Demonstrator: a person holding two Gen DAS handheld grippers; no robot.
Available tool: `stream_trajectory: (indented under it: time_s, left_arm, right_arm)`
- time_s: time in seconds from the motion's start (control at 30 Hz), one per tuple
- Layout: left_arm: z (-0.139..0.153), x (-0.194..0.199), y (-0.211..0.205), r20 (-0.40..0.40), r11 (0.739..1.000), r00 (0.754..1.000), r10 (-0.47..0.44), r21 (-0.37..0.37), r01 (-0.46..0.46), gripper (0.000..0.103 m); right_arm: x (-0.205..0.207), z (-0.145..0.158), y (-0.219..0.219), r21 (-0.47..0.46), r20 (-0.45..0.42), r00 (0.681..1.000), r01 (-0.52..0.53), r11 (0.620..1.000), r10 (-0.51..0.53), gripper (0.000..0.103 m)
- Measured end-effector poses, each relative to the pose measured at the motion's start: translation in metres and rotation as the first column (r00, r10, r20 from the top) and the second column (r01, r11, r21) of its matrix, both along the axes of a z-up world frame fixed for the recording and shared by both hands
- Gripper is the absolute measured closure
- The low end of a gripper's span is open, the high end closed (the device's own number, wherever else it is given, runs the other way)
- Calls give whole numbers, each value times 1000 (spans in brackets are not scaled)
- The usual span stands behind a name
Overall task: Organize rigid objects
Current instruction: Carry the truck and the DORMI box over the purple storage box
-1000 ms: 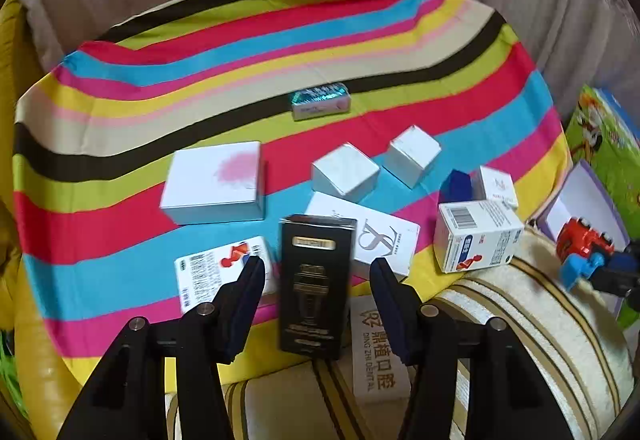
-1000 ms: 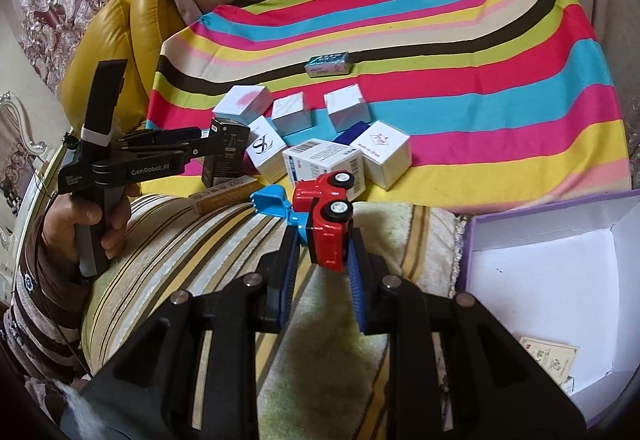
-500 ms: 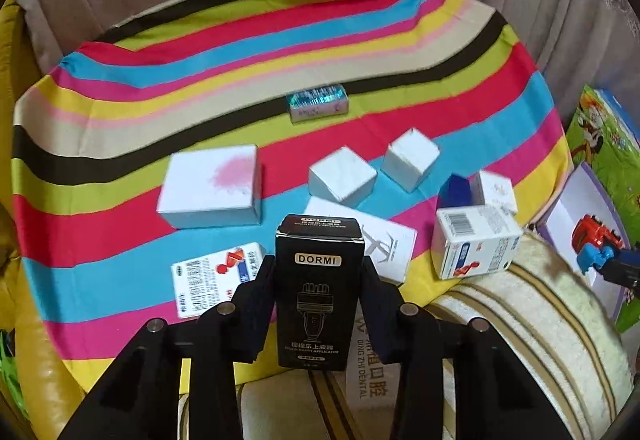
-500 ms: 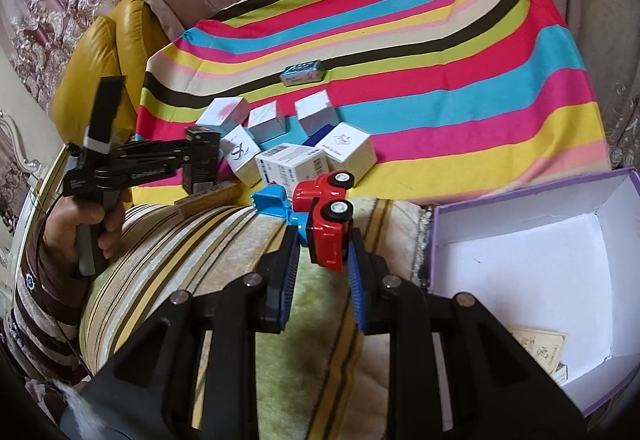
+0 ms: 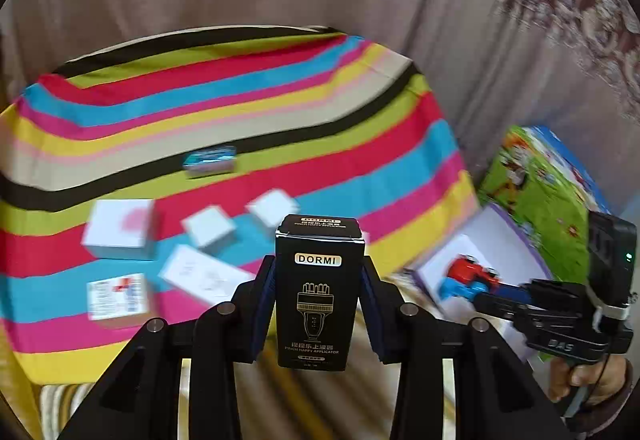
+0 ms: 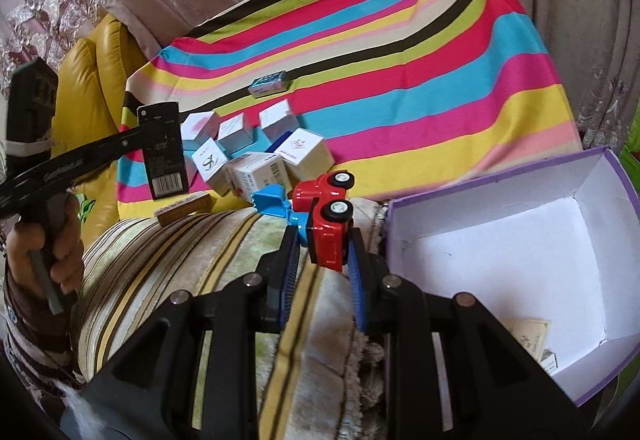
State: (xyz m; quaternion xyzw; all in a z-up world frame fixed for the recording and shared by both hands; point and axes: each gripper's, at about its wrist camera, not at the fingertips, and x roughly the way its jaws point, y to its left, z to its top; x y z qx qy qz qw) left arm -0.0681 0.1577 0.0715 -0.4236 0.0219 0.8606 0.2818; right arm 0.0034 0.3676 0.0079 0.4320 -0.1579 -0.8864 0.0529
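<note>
Tongs on the left side, the left gripper (image 5: 318,296), pinch a black DORMI box (image 5: 319,292) upright, lifted off the striped cloth (image 5: 240,108). White boxes (image 5: 210,230) lie past its tips & to its left. Right gripper (image 6: 322,252) squeezes a red toy truck (image 6: 328,220) w/ a blue scoop (image 6: 270,200), held on its side. Just right of those tips sits an open purple box (image 6: 496,176), white inside.

Left wrist view close behind its fingers, right likewise, both facing the shared striped cloth (image 5: 248,112).
</note>
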Motion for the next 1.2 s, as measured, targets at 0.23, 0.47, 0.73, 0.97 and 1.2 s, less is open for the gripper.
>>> stream_trajectory:
  time_s: [0.23,0.47,0.73,0.97,1.2]
  left_arm:
    - [-9,15,45,55,997,995,-83,9,83,62]
    - [-17,23,75,104,990,985,-135,46,131,62]
    - [-31,27,110,175,979,965,-195,92,181,62]
    - [-33,32,143,201,965,946,-253,129,230,62]
    - [-57,33,173,278,962,921,-274,83,261,62]
  right_arm:
    - [9,-3,22,-12,1,999,53,999,-53,75]
    - [19,-7,41,-13,8,994,110,994,-110,75]
    - [30,-14,65,45,28,980,195,980,-196,75]
    - [44,-31,94,45,80,958,273,961,-276,75]
    - [56,-48,106,58,136,947,285,957,-290,75]
